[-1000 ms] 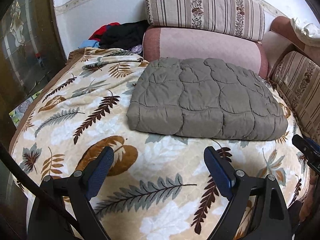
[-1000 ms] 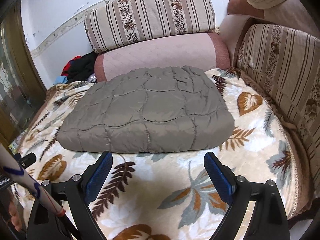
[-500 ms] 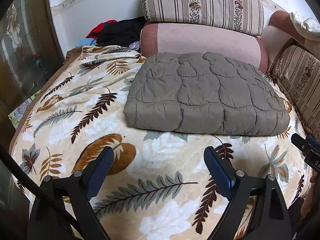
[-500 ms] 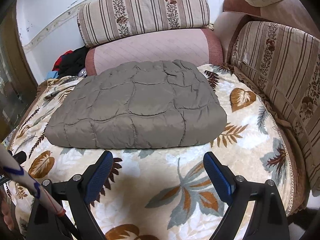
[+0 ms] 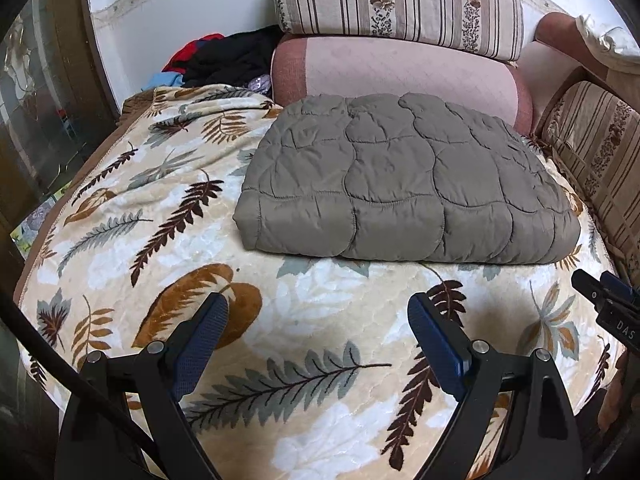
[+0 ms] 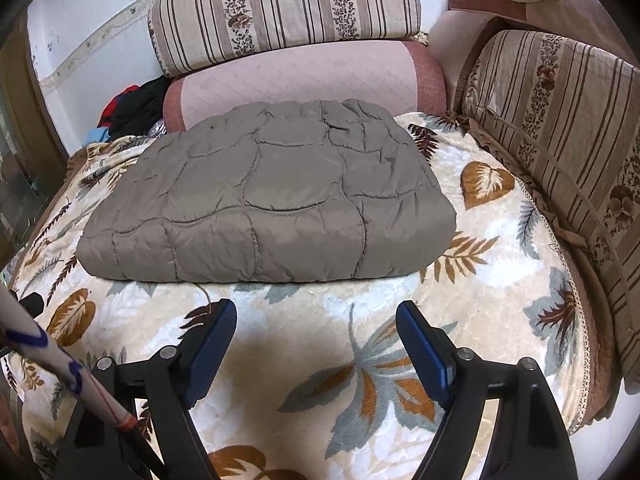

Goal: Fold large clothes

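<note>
One folded quilted garment [image 5: 404,180] lies at the sofa's rear edge; left tool [image 5: 318,334] gapes empty; right tool [image 6: 316,336], jaws just narrowing, empty, now nearer.

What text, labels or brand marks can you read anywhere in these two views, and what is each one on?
"DAS": white letters on the black body of the right gripper, at the right edge of the left wrist view; the rest is cut off.
No readable label on the folded grey quilted garment, the leaf-print blanket or the striped cushions.
</note>
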Demonstrator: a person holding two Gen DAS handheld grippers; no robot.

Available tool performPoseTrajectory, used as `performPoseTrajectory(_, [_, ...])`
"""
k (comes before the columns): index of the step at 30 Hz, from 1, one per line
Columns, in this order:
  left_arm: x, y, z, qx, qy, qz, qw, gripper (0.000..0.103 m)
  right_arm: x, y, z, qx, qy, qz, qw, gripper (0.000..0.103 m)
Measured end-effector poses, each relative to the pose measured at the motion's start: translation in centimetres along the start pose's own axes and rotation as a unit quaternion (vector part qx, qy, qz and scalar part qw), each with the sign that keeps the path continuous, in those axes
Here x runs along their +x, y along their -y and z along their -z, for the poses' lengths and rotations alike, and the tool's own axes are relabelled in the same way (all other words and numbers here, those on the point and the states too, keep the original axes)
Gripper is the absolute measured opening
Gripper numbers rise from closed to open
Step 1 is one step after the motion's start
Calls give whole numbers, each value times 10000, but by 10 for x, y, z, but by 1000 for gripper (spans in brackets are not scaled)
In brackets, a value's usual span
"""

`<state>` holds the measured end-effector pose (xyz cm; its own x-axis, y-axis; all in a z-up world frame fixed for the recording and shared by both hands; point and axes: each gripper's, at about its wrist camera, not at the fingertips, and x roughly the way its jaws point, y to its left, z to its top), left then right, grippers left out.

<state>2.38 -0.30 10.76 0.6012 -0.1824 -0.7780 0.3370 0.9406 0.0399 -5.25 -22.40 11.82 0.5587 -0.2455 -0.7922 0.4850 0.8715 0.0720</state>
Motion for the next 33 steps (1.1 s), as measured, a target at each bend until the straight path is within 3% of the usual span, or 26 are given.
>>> performPoseTrajectory(14, [31, 4, -6, 154, -305, 39, 9994, 91, 21, 6, 1, -23, -197, 62, 9998, 86])
performPoseTrajectory(20, [71, -37, -51, -240, -285, 217, 9991, 91, 32, 48, -40, 405, 0, 94, 9991, 92])
performPoseTrajectory(24, [130, -70, -92, -590, -546, 722, 9941, 91, 70, 93, -89, 737, -88, 126, 9972, 95])
performPoseTrajectory(26, [168, -85, -112, -715, -724, 1126, 9884, 91, 96, 111, -106, 909, -296, -1, 9954, 95])
performPoseTrajectory(28, [198, -93, -124, -817, -850, 1717, 9781, 91, 131, 131, -121, 1247, -626, -388, 9895, 96])
performPoseTrajectory(31, [238, -100, -135, -969, -1151, 2592, 9540, 96, 182, 151, -130, 1723, -1186, -1111, 9715, 96])
performPoseTrajectory(33, [259, -102, -137, -1333, -1415, 3020, 9333, 97, 212, 156, -132, 1978, -1462, -1698, 9543, 96])
